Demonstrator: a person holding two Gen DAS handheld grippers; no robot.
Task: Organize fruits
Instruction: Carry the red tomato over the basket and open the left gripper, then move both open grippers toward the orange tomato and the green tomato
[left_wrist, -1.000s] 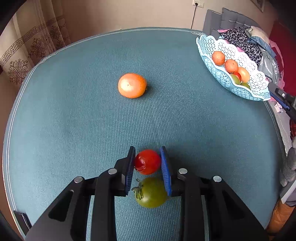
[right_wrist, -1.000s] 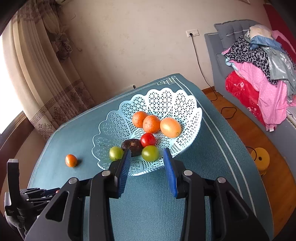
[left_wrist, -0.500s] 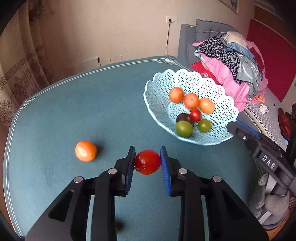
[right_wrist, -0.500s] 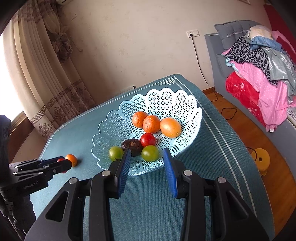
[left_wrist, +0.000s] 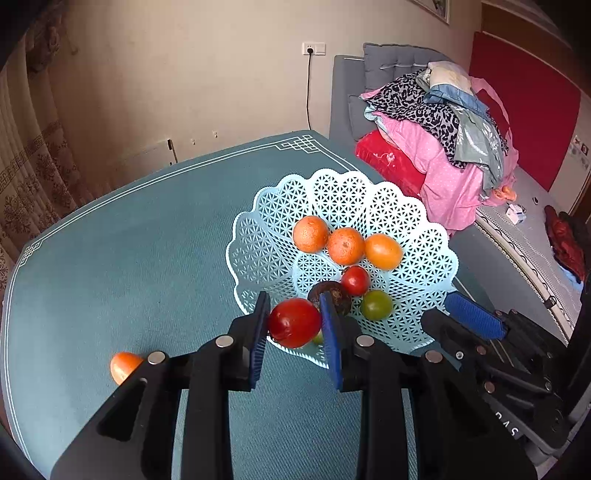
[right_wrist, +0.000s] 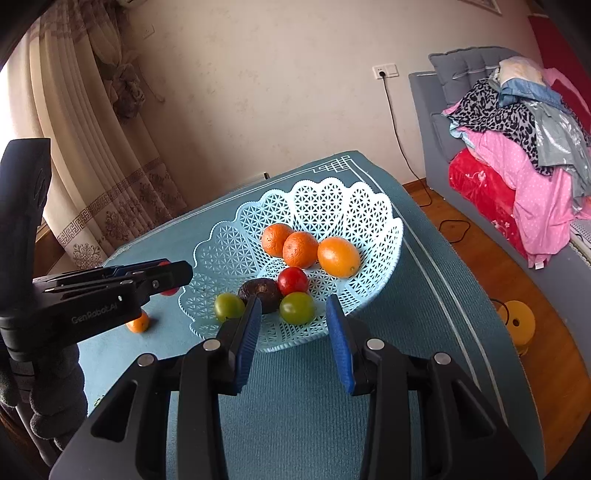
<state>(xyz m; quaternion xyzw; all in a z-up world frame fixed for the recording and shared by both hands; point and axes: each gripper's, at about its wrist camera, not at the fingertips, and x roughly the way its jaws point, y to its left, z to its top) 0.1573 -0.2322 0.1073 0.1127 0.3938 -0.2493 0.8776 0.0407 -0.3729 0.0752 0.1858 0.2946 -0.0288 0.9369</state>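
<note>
Carried up, my left claw (left_wrist: 294, 325) now pinches one red tomato (left_wrist: 293, 323) by the basket (left_wrist: 258, 236) rim.
Ahead of it I count seven fruits inside; one orange (left_wrist: 123, 365) sits left on the worktop (left_wrist: 129, 258); right claw (right_wrist: 291, 332) spread, empty.

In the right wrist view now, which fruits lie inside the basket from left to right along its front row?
Green tomato → dark brown fruit → second green tomato, all in the blue basket.
</note>
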